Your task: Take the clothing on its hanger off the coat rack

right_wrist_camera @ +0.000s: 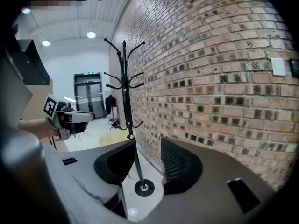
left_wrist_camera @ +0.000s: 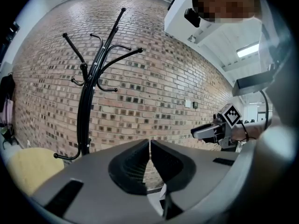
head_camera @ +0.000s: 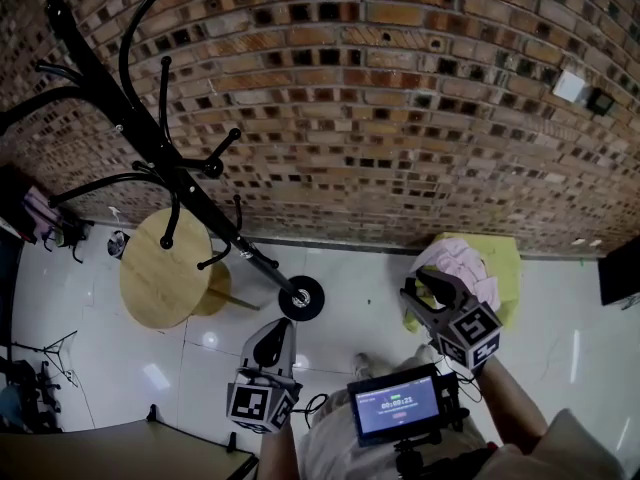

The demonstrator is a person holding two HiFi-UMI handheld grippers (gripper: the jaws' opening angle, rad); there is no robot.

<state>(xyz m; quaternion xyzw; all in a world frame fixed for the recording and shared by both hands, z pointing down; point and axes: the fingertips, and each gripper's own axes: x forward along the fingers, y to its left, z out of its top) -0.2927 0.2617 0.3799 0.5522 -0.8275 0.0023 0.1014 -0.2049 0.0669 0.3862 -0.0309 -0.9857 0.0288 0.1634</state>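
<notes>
The black coat rack (head_camera: 150, 138) leans across the left of the head view with bare hooks; its round base (head_camera: 301, 298) rests on the white floor. Pink clothing (head_camera: 462, 266) lies bunched on a yellow-green seat (head_camera: 508, 268) at the right by the brick wall. My right gripper (head_camera: 420, 288) hovers just left of that clothing, its jaws open (right_wrist_camera: 148, 146) with only the floor and the rack's base (right_wrist_camera: 144, 187) seen through the gap. My left gripper (head_camera: 272, 336) is held lower, near the rack's base, with its pads (left_wrist_camera: 149, 143) shut and nothing between them. No hanger shows.
A round wooden table (head_camera: 165, 268) stands beside the rack. The brick wall (head_camera: 400, 118) runs along the back, with a white switch plate (head_camera: 570, 85). A small screen (head_camera: 398, 405) sits at the person's chest. Dark gear and a tripod (head_camera: 45, 353) crowd the far left.
</notes>
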